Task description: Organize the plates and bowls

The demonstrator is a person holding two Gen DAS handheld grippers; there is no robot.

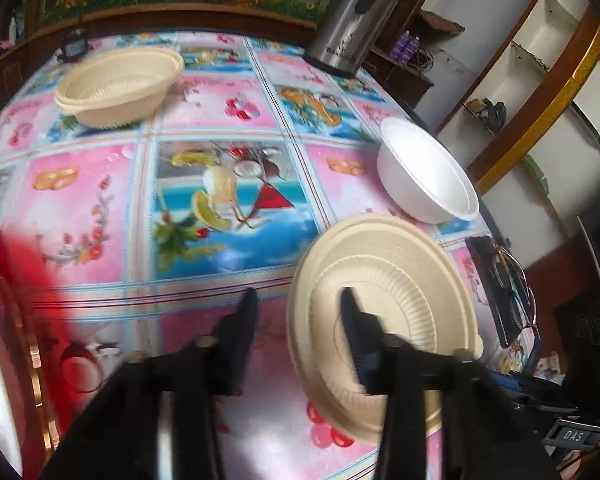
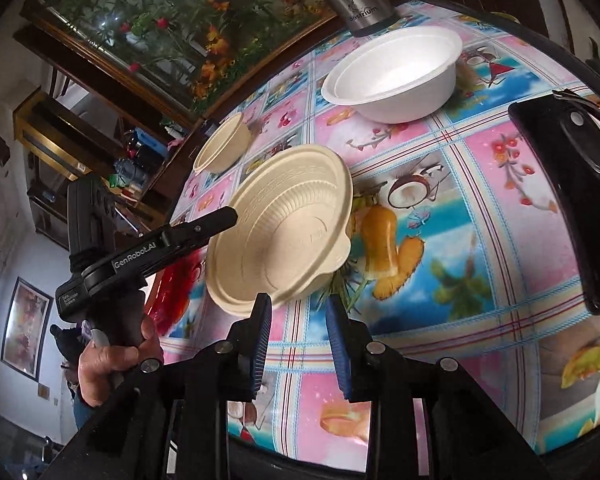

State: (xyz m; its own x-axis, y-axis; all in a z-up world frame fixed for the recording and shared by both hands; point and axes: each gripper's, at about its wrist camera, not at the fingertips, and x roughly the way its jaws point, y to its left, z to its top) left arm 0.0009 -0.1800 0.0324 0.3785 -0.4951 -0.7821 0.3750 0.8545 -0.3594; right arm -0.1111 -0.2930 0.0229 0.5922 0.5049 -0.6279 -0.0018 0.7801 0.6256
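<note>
Floral tablecloth (image 1: 100, 200) under both views. My left tongs (image 1: 300, 300) pinch the tilted cream bowl (image 1: 400, 264) by its rim. My right tongs (image 2: 298, 320) are narrowly parted and empty.

Left gripper (image 2: 224, 216): matte black plastic body, white "GenRobot.AI" lettering along arm, small white label text on housing, round silver screw heads. Hand (image 2: 112, 356) wraps black handle. Right gripper (image 2: 298, 320): black frame, silver bolts at pivots, blue ribbed pads (image 2: 260, 340) on fingers.
</note>
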